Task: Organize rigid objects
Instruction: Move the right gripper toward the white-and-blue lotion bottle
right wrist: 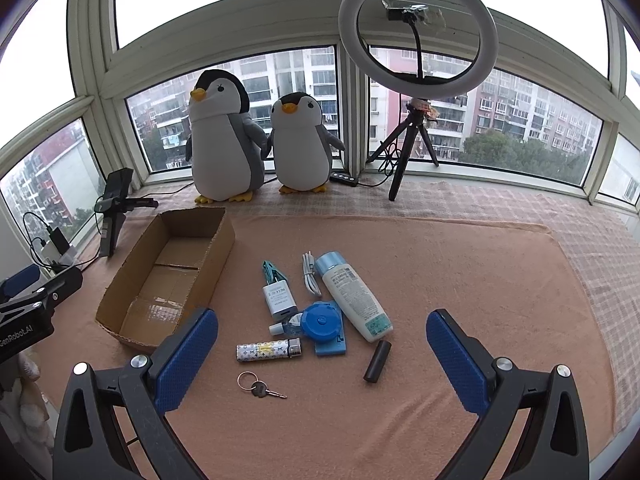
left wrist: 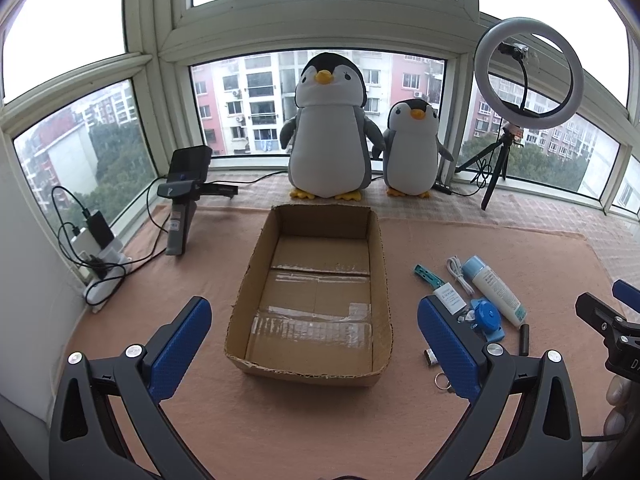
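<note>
An empty cardboard box (left wrist: pixel 304 374) lies open on the pink cloth, straight ahead of my left gripper (left wrist: pixel 316 314), which is open and holds nothing. To the box's right sits a cluster: a white bottle with a blue cap (right wrist: pixel 354 294), white charger (right wrist: pixel 279 298), teal clip (right wrist: pixel 270 272), white cable (right wrist: pixel 310 276), blue round gadget (right wrist: pixel 322 320), small dropper bottle (right wrist: pixel 286 326), patterned lighter (right wrist: pixel 266 350), black cylinder (right wrist: pixel 377 361) and a key on a ring (right wrist: pixel 258 388). My right gripper (right wrist: pixel 323 322) hovers open just short of this cluster, empty.
Two penguin plush toys (left wrist: pixel 330 128) stand on the sill behind the box. A ring light on a tripod (right wrist: pixel 418 32) is at the back right. A black device on a stand (left wrist: pixel 184 200), a power strip (left wrist: pixel 104 280) and cables line the left wall.
</note>
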The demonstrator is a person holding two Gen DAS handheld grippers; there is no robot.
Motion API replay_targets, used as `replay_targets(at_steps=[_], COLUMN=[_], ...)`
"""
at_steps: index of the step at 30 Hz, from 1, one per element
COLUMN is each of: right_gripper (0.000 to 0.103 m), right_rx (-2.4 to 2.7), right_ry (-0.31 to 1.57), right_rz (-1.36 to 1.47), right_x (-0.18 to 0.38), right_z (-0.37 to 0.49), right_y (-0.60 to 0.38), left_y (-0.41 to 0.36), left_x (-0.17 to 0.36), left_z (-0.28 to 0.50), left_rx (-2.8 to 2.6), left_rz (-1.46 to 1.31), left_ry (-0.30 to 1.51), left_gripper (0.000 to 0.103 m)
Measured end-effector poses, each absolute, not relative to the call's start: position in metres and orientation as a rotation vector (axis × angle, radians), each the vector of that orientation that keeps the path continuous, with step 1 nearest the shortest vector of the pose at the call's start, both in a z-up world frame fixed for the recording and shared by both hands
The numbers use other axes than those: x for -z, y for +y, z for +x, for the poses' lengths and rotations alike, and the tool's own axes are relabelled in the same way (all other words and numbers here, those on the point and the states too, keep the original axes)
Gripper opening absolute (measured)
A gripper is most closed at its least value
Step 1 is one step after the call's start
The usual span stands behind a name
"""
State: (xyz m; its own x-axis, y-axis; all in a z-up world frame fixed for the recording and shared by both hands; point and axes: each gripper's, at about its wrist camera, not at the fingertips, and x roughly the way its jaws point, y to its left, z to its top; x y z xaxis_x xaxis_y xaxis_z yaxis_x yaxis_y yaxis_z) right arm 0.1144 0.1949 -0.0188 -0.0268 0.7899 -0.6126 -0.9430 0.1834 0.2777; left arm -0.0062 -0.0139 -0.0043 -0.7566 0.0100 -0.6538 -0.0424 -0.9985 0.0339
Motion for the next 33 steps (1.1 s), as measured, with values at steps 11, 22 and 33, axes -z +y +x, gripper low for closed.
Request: replay_targets(at_steps=[11,22,33], right_gripper=[0.103,0.103,0.103], right_rx=[-1.354,-1.365,-1.352], right_ry=[0.783,0.874,0.96], right_rz=[-0.238,-0.218,-0.286], right_x=[0.03,0.061,0.101], right_z=[0.137,0.175,0.207], right_y=[0.199,0.206,0.243], left_y=[-0.059,-0.085,-0.079], left_x=[0.03,0.089,0.123], left_z=[-0.031,-0.068,-0.092], left_rx=[-2.996,-2.944,-2.882], left_rz=[-1.218,-1.472,-1.585], left_ry=[0.09,0.038,0.077], left_gripper=[0.102,0.097,0.083])
